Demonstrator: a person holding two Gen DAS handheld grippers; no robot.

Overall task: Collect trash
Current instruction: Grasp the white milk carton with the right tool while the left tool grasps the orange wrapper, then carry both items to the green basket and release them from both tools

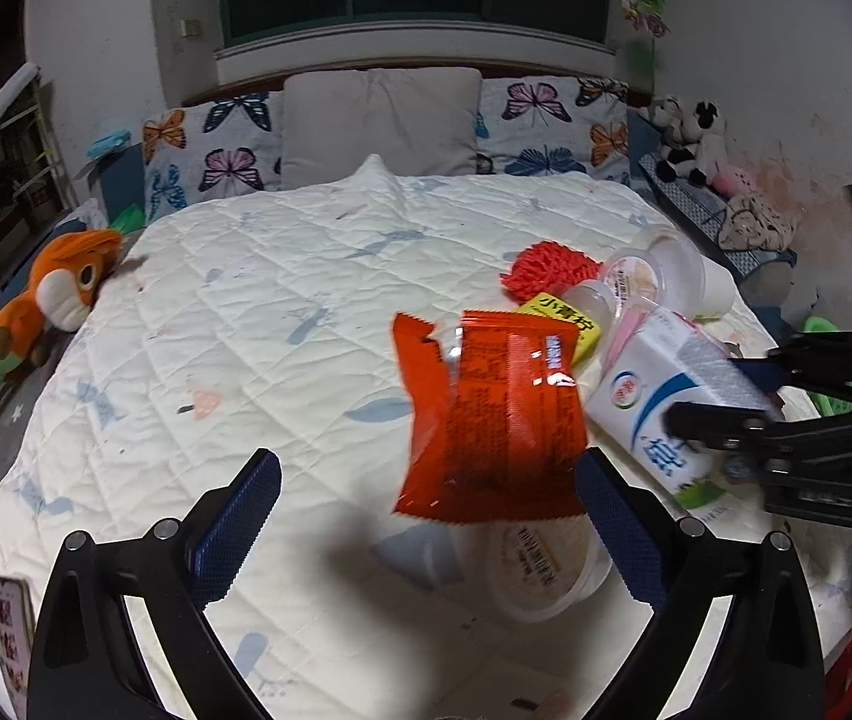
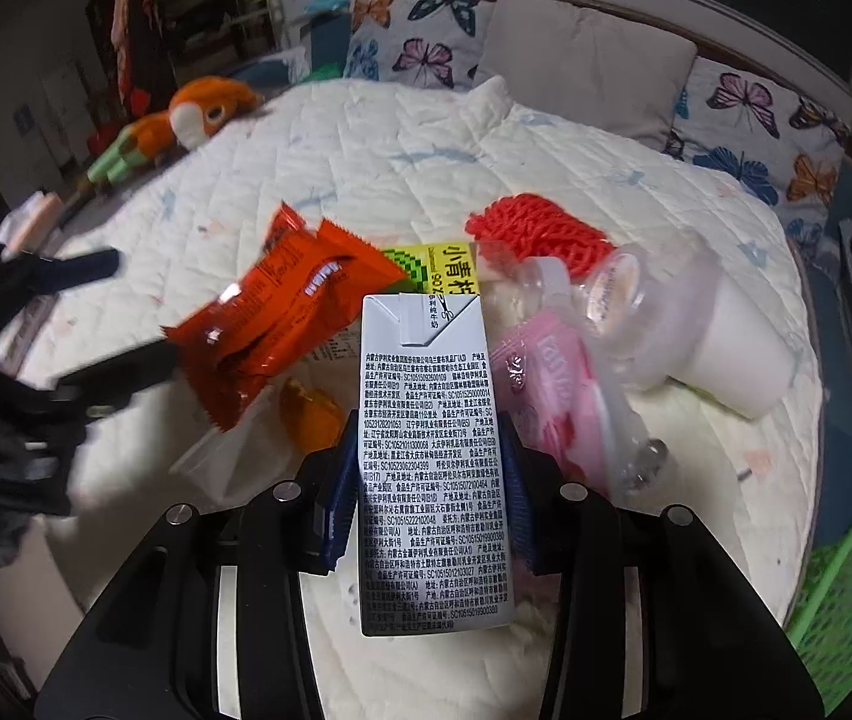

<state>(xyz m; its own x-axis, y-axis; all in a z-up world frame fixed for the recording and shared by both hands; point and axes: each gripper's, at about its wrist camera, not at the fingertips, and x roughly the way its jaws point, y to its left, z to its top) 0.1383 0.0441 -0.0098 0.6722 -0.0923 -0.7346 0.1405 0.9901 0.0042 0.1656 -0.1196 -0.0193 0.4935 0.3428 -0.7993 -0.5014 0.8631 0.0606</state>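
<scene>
A pile of trash lies on the white quilt (image 1: 246,330). My right gripper (image 2: 426,438) is shut on a white milk carton (image 2: 432,480), its blue pads pressed against the two long sides; the carton (image 1: 648,408) and that gripper (image 1: 708,393) also show at the right of the left wrist view. My left gripper (image 1: 426,456) stands wide open over an orange-red snack wrapper (image 1: 486,414), without touching it. The wrapper (image 2: 282,324) rests partly on a clear plastic tub (image 1: 546,570). Behind lie a red mesh net (image 1: 546,270), a yellow-green packet (image 2: 444,267), a pink packet (image 2: 558,384) and clear cups (image 1: 654,267).
A white cup (image 2: 738,360) lies on its side at the pile's right. An orange plush toy (image 1: 60,288) sits at the bed's left edge. Butterfly pillows (image 1: 210,150) line the headboard. A green basket (image 2: 846,576) stands beside the bed at the right.
</scene>
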